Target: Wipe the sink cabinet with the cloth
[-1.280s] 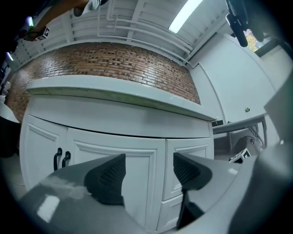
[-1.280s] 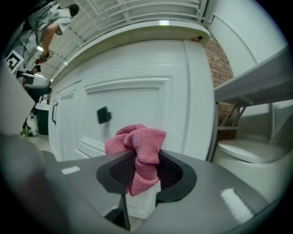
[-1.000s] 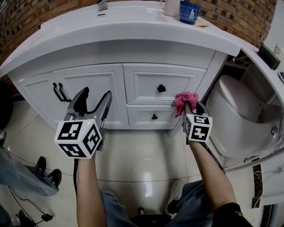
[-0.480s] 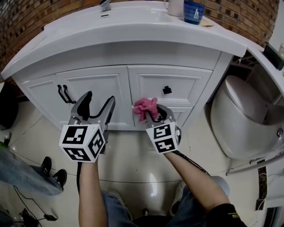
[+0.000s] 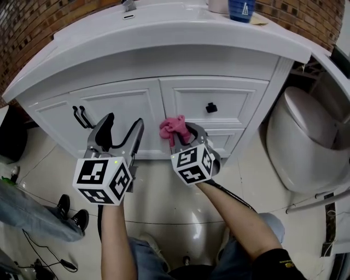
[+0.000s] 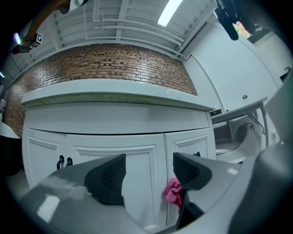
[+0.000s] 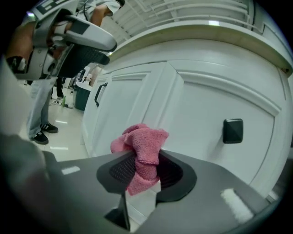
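Observation:
My right gripper (image 5: 182,136) is shut on a bunched pink cloth (image 5: 173,127), which is pressed to the white sink cabinet (image 5: 131,101) at the strip between the door and the drawers. In the right gripper view the cloth (image 7: 143,145) bulges out above the closed right gripper (image 7: 146,172), close to the upper drawer's black knob (image 7: 232,130). The left gripper (image 5: 121,122) hovers open and empty in front of the cabinet door. From the left gripper view, the left gripper (image 6: 149,176) frames the door (image 6: 116,160), with the cloth (image 6: 172,192) by its right jaw.
Two black door handles (image 5: 80,116) are at the door's left. A white toilet (image 5: 304,143) stands to the right of the cabinet. A blue cup (image 5: 242,9) sits on the countertop (image 5: 164,30). Someone's shoes (image 5: 72,214) are on the tiled floor at the left.
The right gripper has carried the cloth leftwards across the cabinet front, from the right end of the lower drawer to the strip beside the door. The left gripper has hardly moved.

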`<action>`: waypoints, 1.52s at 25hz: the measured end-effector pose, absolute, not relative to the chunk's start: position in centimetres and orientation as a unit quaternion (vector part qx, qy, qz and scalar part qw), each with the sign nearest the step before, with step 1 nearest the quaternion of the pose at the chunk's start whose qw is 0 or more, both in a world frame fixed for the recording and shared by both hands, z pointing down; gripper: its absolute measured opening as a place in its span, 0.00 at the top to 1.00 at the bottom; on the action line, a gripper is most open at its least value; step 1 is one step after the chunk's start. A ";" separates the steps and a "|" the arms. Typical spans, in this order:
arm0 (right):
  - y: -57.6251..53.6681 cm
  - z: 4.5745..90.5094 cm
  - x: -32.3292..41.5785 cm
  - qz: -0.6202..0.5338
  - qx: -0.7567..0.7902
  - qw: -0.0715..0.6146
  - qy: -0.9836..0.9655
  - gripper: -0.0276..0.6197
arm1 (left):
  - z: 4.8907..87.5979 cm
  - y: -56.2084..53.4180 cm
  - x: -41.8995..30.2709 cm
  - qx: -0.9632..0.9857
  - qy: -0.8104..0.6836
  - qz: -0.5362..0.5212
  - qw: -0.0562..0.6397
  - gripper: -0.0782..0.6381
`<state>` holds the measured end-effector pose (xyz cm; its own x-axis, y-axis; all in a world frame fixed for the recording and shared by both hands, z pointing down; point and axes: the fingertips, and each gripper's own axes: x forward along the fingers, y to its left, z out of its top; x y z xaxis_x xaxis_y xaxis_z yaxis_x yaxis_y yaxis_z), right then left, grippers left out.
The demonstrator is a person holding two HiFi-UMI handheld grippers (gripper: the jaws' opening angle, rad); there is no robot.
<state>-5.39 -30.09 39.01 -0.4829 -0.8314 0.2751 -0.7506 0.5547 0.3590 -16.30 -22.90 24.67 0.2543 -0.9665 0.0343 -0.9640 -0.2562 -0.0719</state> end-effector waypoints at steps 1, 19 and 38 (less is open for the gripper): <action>-30.2 39.1 -4.4 -0.101 0.466 0.218 -0.851 0.76 | 24.7 -23.0 -16.2 -0.793 0.608 -0.036 0.018 0.43; -31.9 40.5 19.8 -0.076 0.611 0.284 -0.735 0.77 | 24.8 -23.6 -13.9 -0.805 0.593 -0.034 0.019 0.43; -29.3 45.1 -7.4 -0.060 0.437 0.253 -0.861 0.76 | 25.4 -23.5 -15.4 -0.794 0.606 -0.050 0.019 0.43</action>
